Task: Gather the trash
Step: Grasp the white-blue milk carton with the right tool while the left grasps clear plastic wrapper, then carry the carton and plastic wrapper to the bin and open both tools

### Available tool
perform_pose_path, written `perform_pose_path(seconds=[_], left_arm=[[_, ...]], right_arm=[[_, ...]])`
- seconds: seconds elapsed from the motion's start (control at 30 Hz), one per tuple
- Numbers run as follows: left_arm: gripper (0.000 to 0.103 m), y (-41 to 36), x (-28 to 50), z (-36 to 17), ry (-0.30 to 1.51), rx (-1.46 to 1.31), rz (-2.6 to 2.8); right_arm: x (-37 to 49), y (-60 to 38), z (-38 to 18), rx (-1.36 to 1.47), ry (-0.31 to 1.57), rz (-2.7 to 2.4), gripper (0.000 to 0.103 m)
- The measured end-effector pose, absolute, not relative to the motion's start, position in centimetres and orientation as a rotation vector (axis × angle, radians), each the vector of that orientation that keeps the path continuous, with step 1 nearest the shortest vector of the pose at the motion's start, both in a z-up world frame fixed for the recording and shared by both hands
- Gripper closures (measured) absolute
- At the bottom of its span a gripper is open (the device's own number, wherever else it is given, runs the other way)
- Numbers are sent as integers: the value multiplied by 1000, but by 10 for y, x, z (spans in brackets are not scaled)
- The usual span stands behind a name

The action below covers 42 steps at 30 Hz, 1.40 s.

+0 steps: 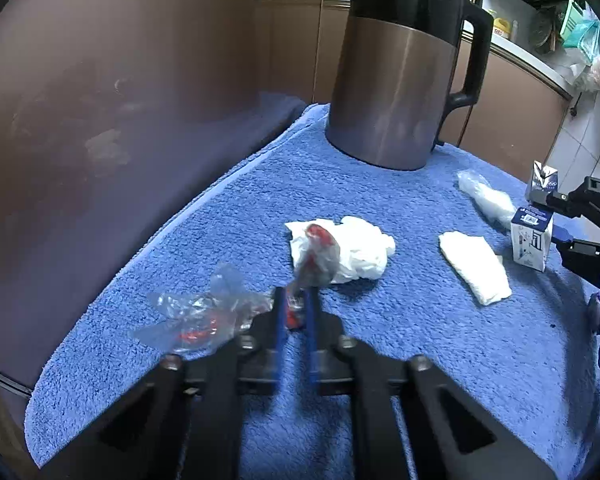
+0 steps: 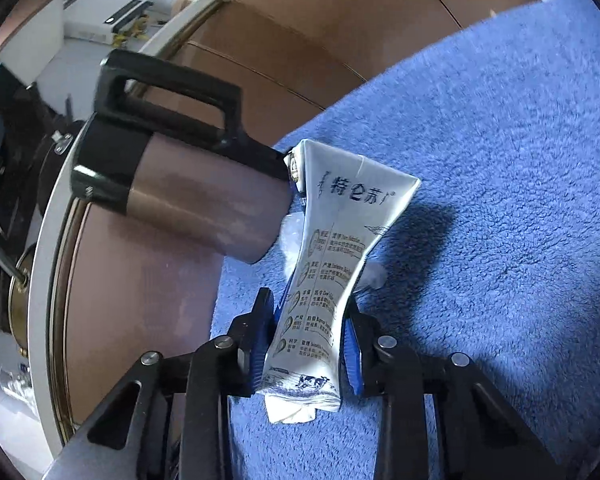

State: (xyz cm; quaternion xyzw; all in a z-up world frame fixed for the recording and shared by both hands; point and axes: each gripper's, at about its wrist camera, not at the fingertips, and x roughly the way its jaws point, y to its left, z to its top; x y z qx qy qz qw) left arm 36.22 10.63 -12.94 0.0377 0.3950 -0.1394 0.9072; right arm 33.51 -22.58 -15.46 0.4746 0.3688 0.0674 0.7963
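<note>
My left gripper is shut on a clear plastic wrapper with red print, whose free end stands up in front of a crumpled white tissue. A second clear wrapper with red print lies just left of the fingers. In the right wrist view my right gripper is shut on a white and blue milk carton, whose sides are squeezed inward at the waist. The left wrist view shows that right gripper and the carton at the far right. All of it rests on a blue towel.
A steel and black kettle stands at the back of the towel, close behind the carton. A folded white tissue and a clear plastic bag lie between kettle and carton. Brown cabinet fronts surround the towel's edge.
</note>
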Motion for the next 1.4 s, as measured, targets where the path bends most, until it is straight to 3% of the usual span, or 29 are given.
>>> perform_pose_path(seconds=[0.43, 0.83, 1.4], left_arm=[[103, 117, 329, -109, 765, 29, -293], [103, 124, 271, -55, 681, -15, -328], [103, 38, 151, 34, 547, 22, -500]], right_arm=[[296, -197, -103, 849, 705, 246, 71], [253, -192, -61, 795, 647, 339, 71], [103, -259, 26, 729, 461, 302, 71]])
